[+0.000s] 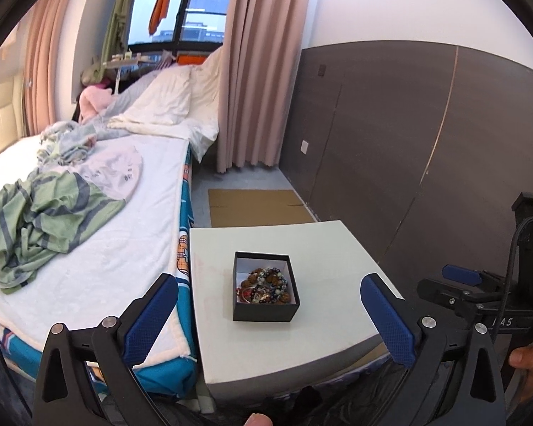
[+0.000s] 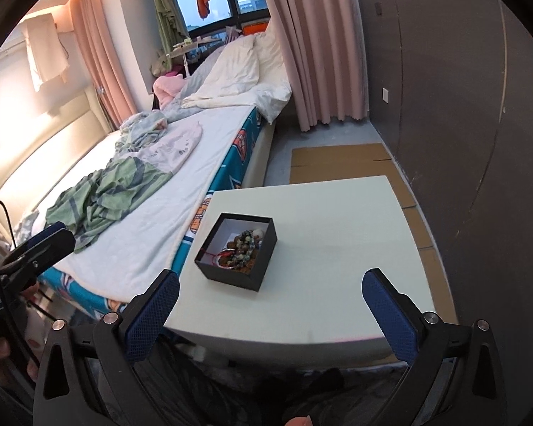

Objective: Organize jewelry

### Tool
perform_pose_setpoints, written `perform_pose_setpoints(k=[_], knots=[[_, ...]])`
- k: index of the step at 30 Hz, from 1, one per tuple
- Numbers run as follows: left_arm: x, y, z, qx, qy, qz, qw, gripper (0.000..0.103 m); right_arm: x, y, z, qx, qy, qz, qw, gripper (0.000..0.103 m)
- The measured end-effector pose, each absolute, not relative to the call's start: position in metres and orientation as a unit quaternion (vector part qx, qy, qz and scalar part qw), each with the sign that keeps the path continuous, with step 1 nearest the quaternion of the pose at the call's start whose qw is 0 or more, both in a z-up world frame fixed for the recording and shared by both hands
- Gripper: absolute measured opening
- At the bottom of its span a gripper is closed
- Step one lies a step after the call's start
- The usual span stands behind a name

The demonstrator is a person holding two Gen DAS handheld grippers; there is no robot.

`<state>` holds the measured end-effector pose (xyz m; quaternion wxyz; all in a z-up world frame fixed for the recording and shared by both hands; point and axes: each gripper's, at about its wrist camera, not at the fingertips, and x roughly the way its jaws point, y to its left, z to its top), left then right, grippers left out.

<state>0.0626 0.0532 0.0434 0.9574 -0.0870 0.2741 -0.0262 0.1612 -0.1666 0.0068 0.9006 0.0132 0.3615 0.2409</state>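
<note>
On the table (image 1: 337, 248), beyond both grippers, the box (image 1: 265, 287) of beads (image 1: 264, 285) sits; left gripper (image 1: 266, 316) and right gripper (image 2: 270, 317) gape, empty.

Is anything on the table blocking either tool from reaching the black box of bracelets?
Nothing visible. The black box sits alone on the white table, lid off, beaded bracelets inside. The left tool and right tool are both open, with bare tabletop before them.
</note>
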Motion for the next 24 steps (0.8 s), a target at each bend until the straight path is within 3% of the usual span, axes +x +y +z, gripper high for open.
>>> perform_pose_setpoints(k=[24], knots=[[-0.028, 0.02, 0.037, -0.045, 0.218, -0.022, 0.975, 0.102, 0.075, -0.202, 0.005, 0.012, 0.311, 0.24, 0.92, 0.103]])
